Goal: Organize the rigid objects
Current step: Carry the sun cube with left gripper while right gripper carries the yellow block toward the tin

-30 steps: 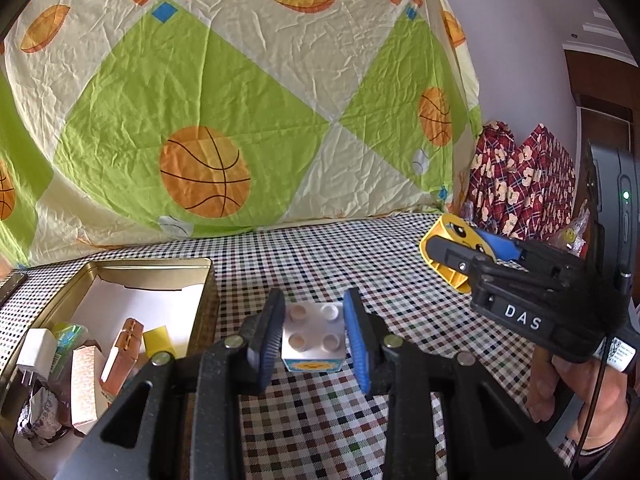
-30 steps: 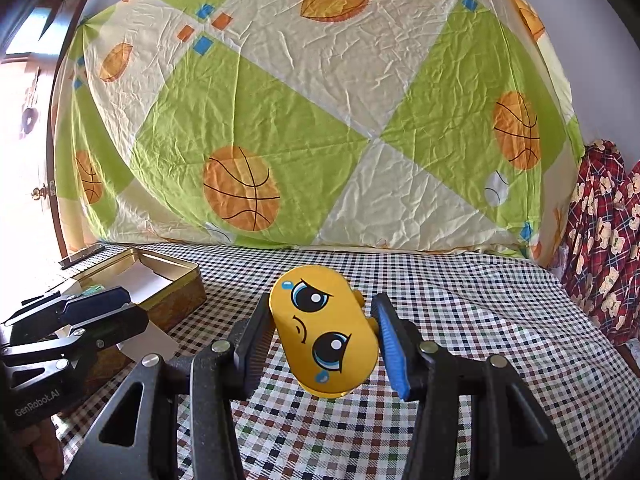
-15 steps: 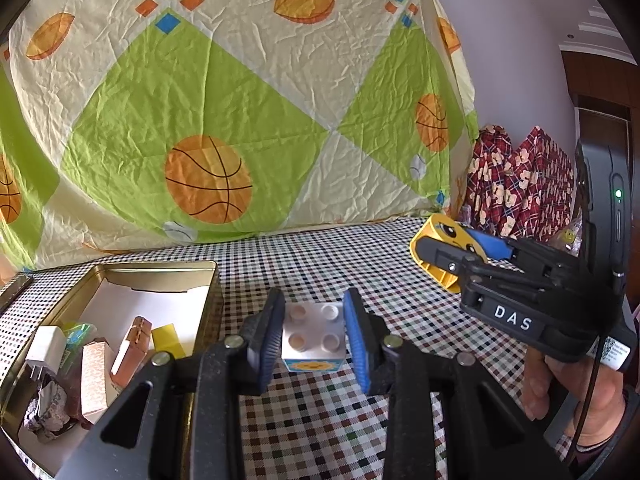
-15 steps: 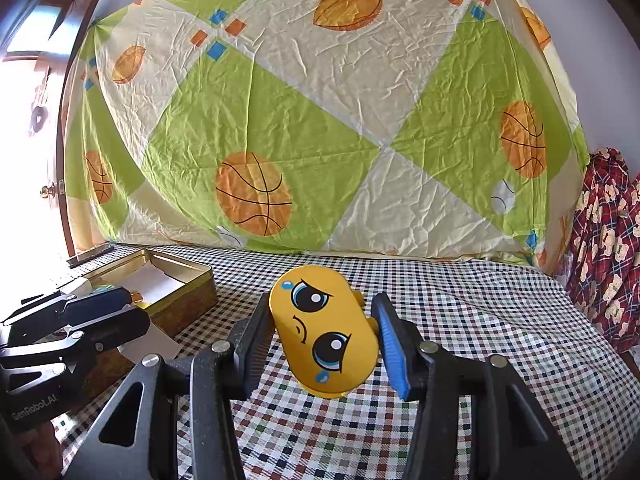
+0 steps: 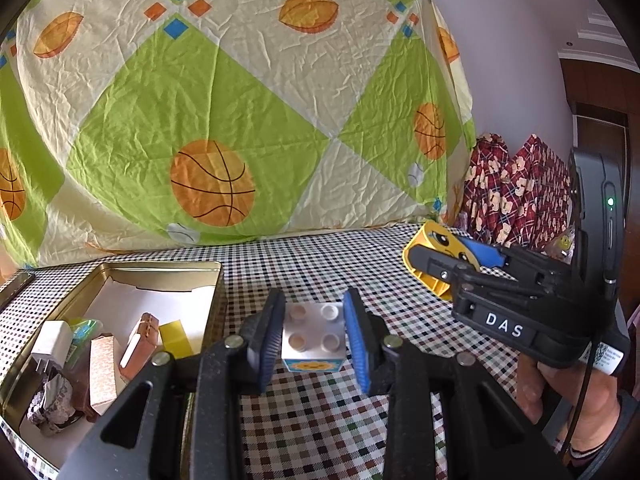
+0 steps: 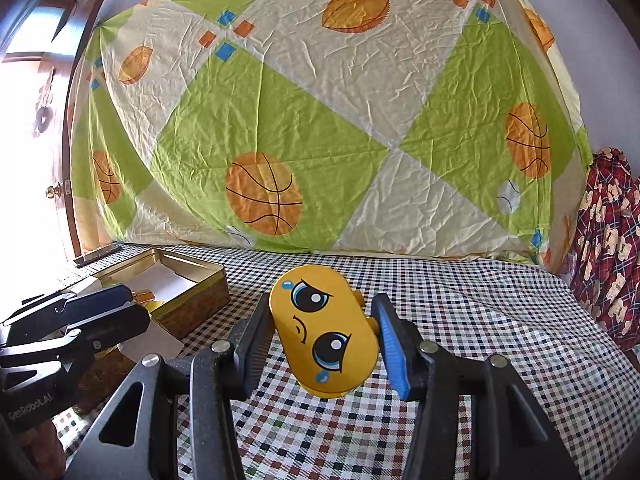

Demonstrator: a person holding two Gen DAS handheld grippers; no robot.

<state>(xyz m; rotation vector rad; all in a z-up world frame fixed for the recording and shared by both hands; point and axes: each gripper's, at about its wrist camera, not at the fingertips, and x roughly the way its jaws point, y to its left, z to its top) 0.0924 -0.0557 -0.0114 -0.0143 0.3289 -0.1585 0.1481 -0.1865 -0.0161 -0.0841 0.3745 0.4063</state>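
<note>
My left gripper [image 5: 314,338] is shut on a white studded toy block [image 5: 313,336] with a sun picture on its front, held above the checked cloth. My right gripper [image 6: 324,338] is shut on a yellow oval toy [image 6: 324,334] with a crying cartoon face. In the left wrist view that yellow toy [image 5: 430,258] shows at the right, between the other gripper's black jaws. An open gold tin [image 5: 212,280] sits to the left, and the same tin [image 6: 208,280] appears at the left of the right wrist view.
The tin holds a white charger [image 5: 52,340], small brown boxes [image 5: 138,346], a yellow piece [image 5: 176,336] and foil wrappers. A checked cloth [image 5: 320,264] covers the surface. A basketball-print sheet [image 5: 212,120] hangs behind, with red plaid fabric [image 5: 516,192] at the right.
</note>
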